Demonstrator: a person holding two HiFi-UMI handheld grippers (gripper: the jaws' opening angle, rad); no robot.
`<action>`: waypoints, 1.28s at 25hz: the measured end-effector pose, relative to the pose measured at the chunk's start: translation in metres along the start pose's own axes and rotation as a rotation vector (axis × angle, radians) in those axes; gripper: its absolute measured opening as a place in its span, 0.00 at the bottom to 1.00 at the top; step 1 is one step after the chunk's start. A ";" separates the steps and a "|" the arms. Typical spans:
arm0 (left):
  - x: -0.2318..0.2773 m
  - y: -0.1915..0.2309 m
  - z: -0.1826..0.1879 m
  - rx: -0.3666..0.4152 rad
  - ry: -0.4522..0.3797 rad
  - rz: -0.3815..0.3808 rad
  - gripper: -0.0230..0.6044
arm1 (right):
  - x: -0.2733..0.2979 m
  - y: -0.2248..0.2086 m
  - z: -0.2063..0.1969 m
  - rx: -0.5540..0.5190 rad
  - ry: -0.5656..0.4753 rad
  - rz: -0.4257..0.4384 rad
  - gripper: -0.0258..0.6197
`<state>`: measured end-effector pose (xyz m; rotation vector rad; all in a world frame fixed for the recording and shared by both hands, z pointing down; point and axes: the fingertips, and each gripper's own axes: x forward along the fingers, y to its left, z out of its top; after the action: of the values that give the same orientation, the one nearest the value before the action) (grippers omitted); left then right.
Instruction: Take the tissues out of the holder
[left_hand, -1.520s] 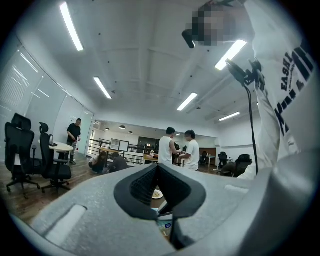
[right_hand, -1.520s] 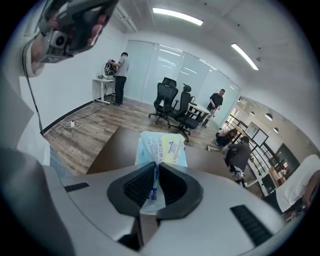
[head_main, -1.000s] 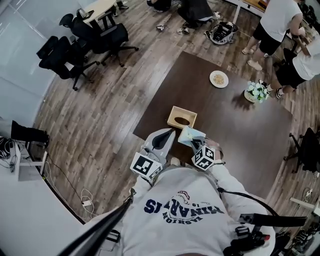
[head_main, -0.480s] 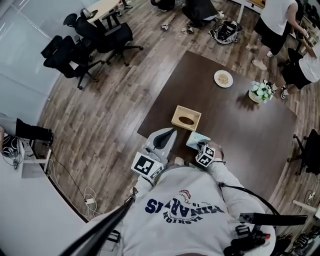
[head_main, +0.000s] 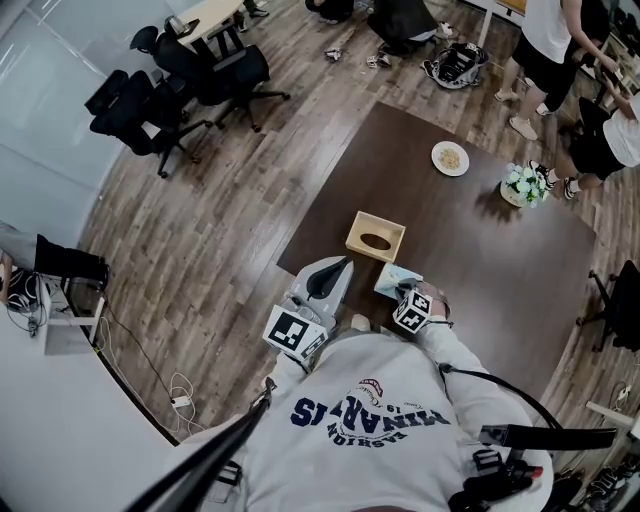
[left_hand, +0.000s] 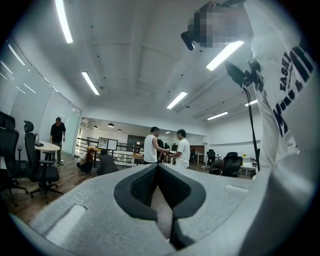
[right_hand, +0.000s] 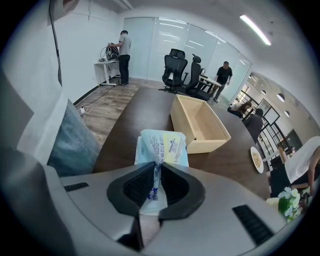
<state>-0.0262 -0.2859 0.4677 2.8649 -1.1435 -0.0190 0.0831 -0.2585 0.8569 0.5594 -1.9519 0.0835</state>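
Brown wood makes the big dark table (head_main: 490, 250), and a pale wooden tissue holder (head_main: 361, 226) sits on it near the edge closest to the person. The tissue pack (right_hand: 162, 146) is out of the holder. It is light blue with some yellow and small print on it.

The right gripper (right_hand: 157, 169) has the pack by one end. Its two dark jaws are squeezed tight on the thin wrapper, and the rest of the pack sticks out past them. In the right gripper view the pack hangs just above the table, in front of the holder and not touching it. In the head view the pack (head_main: 397, 280) is between the holder and the person, close to the table edge.

The left gripper (left_hand: 159, 172) holds nothing. Its jaws are pressed together with no gap and nothing between them. It points up and out at the room, away from the table.

Farther back on the table are a small white plate (head_main: 450, 158) and a little pot of flowers (head_main: 518, 184). Both are well apart from the holder. Some black chairs (head_main: 170, 75) stand on the wood floor.
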 end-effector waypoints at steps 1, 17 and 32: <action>0.001 0.000 0.000 0.000 0.002 0.000 0.04 | 0.000 -0.001 0.000 0.003 0.000 0.004 0.10; 0.003 -0.011 0.004 0.006 -0.021 -0.020 0.04 | -0.266 -0.086 0.179 0.337 -0.853 -0.128 0.21; 0.007 -0.028 0.017 0.046 -0.046 -0.053 0.04 | -0.386 -0.094 0.193 0.339 -1.080 -0.244 0.05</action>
<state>-0.0024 -0.2714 0.4490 2.9492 -1.0896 -0.0627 0.0895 -0.2671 0.4157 1.2397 -2.9066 -0.0632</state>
